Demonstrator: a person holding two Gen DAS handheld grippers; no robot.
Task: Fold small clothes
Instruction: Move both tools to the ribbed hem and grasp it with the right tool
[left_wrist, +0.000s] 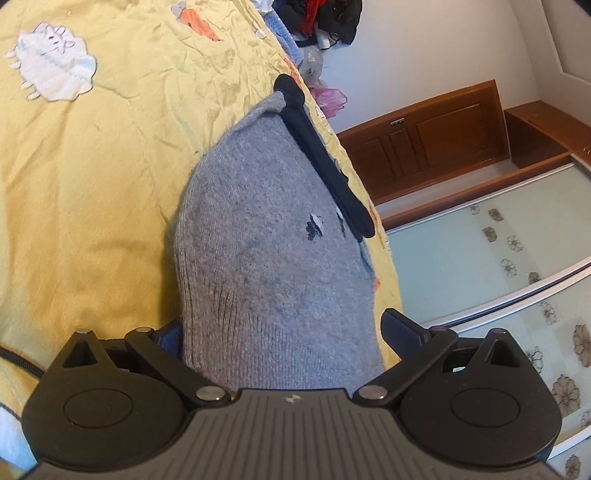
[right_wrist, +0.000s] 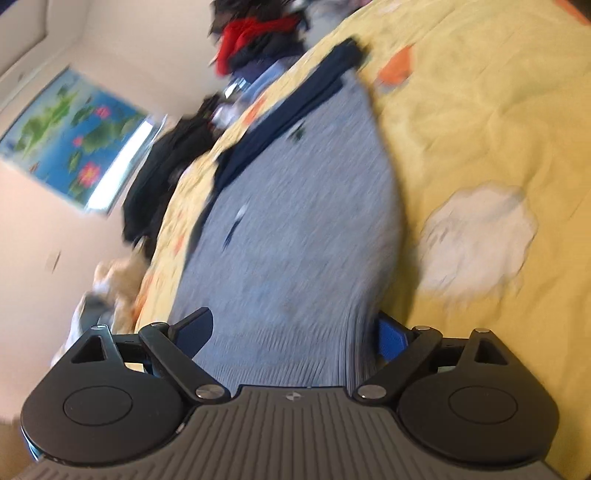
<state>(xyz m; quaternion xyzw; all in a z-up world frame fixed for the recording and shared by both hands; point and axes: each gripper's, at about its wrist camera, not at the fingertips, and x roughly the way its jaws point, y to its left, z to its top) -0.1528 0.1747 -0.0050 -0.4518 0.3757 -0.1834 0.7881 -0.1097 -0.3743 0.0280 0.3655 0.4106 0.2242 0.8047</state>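
A grey knitted sock (left_wrist: 266, 229) with a small dark logo lies flat on the yellow bedspread (left_wrist: 92, 184), close to the bed's edge. A dark navy strip of cloth (left_wrist: 321, 155) runs along the sock's far side. My left gripper (left_wrist: 284, 332) is open, with the sock's ribbed end between its fingers and a gap at the right finger (left_wrist: 402, 328). The right wrist view is blurred. It shows a grey sock (right_wrist: 295, 221) and a navy strip (right_wrist: 288, 110). My right gripper (right_wrist: 295, 328) stands wide open around the flat, unbunched ribbed end.
A heap of dark and red clothes (left_wrist: 325, 18) sits at the far end of the bed (right_wrist: 258, 33). More dark clothing (right_wrist: 166, 173) hangs off the bed's edge. Beyond the edge are a wooden cabinet (left_wrist: 424, 140) and a flowered sliding door (left_wrist: 498, 277).
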